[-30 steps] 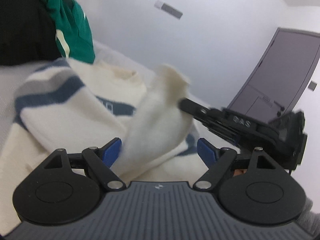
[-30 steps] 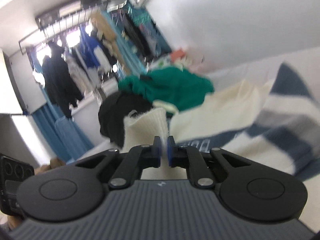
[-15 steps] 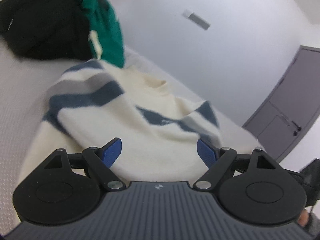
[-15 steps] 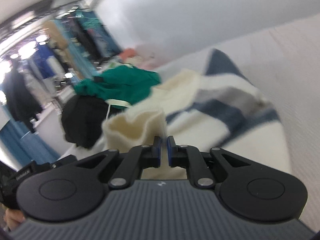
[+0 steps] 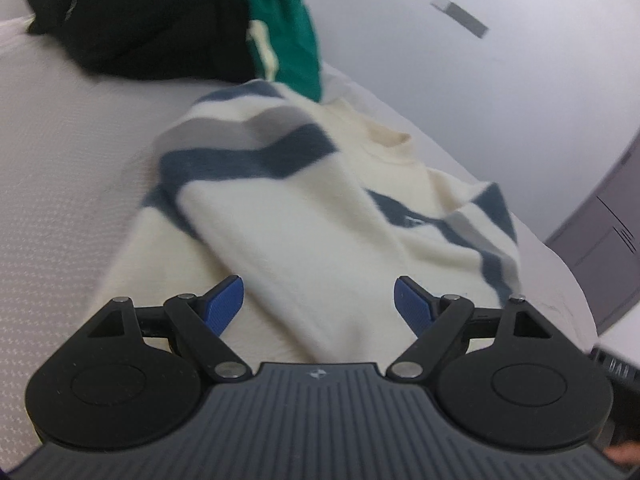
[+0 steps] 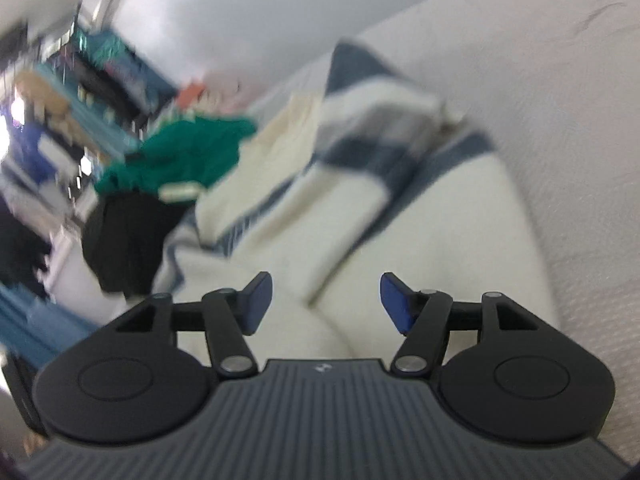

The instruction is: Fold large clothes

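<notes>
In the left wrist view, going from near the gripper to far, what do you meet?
Left gripper → cream striped sweater → green garment beside the black garment → white wall.

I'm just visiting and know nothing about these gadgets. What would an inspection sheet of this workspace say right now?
Surface: white textured bed, mostly bare on its near left part.
Job's things: cream sweater with blue and grey stripes, lying flat, both sleeves folded across its front.
Clutter: black garment and green garment heaped beyond the sweater's collar.
Grippers: left gripper open above the sweater, holding nothing; right gripper with jaws opening, nothing pinched, sweater below.
Cables: nothing seen.
Surroundings: white wall, grey door, blurred clothes rack.
</notes>
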Available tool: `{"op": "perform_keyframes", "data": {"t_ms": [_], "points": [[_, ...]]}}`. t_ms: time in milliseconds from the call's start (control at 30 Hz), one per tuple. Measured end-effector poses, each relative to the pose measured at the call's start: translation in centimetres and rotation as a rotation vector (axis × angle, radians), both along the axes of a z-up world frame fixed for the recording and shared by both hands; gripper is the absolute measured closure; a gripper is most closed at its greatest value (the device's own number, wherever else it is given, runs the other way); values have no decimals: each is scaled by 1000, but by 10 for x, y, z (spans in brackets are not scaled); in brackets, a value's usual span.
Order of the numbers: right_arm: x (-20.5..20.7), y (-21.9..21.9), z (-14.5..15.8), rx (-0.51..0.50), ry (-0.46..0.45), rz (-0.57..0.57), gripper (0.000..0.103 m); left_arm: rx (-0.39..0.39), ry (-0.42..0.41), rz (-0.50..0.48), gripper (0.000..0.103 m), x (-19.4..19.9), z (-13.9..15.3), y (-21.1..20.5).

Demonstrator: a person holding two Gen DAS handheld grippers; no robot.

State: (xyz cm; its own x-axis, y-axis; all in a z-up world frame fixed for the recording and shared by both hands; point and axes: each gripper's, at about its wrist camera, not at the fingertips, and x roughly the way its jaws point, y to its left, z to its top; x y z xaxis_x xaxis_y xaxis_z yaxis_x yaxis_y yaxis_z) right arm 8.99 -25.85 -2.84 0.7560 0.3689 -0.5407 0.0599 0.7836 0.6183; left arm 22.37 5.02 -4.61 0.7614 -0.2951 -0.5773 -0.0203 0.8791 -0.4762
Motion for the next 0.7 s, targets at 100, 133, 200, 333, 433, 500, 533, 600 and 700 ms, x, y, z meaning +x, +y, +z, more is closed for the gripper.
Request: {"op": "perform_keyframes", "data": {"t_ms": [100,133,200,333,433,500,533,600,700], "points": [[5,20,-4,-153,42,43,42,15,19,41,17,5,-4,5],[7,29,-6,-233,59,60,42,21,22,49,17,6,-4,6],[9,38,-12,-286,75,89,40,28,29,57,17,8,-6,7],[13,55,-18,-313,65,165,41,42,51,70,17,12,-10,6],[13,72,-18,-393,51,229,49,61,56,70,17,13,-11,4],[14,76,-17,-417,45,241,70,70,58,69,17,13,-12,3],[13,76,-15,-431,40,238,74,70,57,70,17,13,-12,3],[10,73,-9,-450,13,233,91,68,58,70,17,13,-12,4],[5,67,8,-423,-50,214,93,55,60,76,17,13,-11,6]]}}
